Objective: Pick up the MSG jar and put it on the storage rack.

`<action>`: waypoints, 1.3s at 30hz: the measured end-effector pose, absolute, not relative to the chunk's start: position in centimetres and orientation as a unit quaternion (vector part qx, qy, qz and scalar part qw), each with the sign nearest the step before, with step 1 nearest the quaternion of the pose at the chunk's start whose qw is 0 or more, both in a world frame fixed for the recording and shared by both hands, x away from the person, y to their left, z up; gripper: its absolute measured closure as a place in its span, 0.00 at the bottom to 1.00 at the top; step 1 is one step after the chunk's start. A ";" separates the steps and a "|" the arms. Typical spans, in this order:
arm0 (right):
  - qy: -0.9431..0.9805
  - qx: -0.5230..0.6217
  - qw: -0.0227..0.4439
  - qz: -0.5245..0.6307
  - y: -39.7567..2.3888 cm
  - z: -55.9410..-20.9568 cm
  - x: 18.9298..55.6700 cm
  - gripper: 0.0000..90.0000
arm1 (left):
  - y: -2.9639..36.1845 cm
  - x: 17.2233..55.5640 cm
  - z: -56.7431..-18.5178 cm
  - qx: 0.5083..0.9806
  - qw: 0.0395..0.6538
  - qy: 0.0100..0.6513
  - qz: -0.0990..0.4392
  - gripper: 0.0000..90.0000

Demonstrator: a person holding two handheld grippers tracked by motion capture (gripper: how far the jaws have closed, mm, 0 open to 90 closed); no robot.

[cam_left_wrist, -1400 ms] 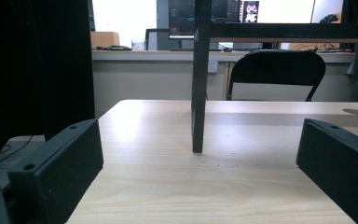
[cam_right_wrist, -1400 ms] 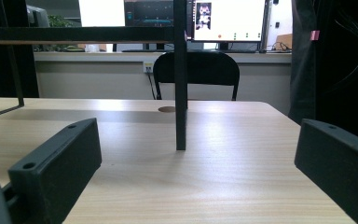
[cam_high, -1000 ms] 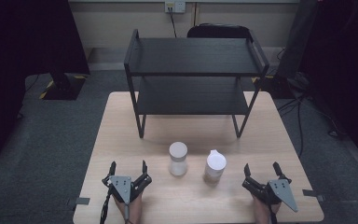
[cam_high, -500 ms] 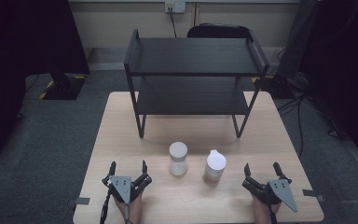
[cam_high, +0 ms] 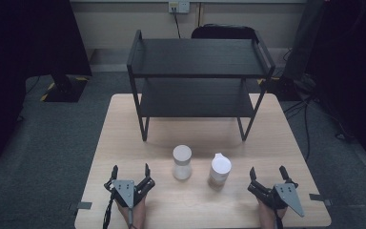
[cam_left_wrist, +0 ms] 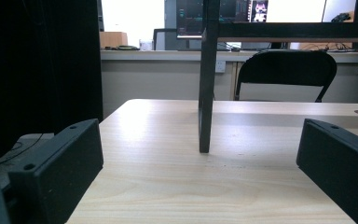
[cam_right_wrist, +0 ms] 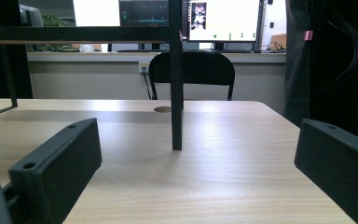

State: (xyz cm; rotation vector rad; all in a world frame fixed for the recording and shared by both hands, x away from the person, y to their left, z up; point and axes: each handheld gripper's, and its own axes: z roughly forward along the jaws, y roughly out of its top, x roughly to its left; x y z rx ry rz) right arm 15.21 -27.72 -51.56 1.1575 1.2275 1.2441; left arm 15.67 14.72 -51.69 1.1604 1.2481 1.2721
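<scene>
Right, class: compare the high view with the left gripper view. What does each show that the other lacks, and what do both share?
The high view alone shows the two white containers, one flat-topped and one spouted, plus the right gripper. The left gripper view alone shows the monitors beyond the rack. Both share the wooden table, the black rack, the chair and the left gripper, open.

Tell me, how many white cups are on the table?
2. The left cup and the right cup stand side by side near the front of the table, before the black shelf. None looks hidden.
</scene>
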 end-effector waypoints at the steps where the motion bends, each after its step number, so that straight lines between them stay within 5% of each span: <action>1: 0.507 0.478 0.499 0.514 -27.7 -51.6 15.2 0.00 | 14.7 15.7 -51.7 0.479 0.485 0.512 0.523 0.00; 10: 0.506 0.479 0.500 0.513 -27.6 -51.6 15.2 0.00 | 14.7 15.4 -51.1 0.497 0.483 0.499 0.520 0.00; 23: 0.506 0.480 0.500 0.513 -27.6 -51.6 15.2 0.00 | 15.1 15.3 -47.2 0.501 0.572 0.471 0.447 0.00; 39: 0.506 0.479 0.500 0.513 -27.6 -51.6 15.2 0.00 | 12.4 17.9 -45.1 0.558 0.611 0.414 0.381 0.03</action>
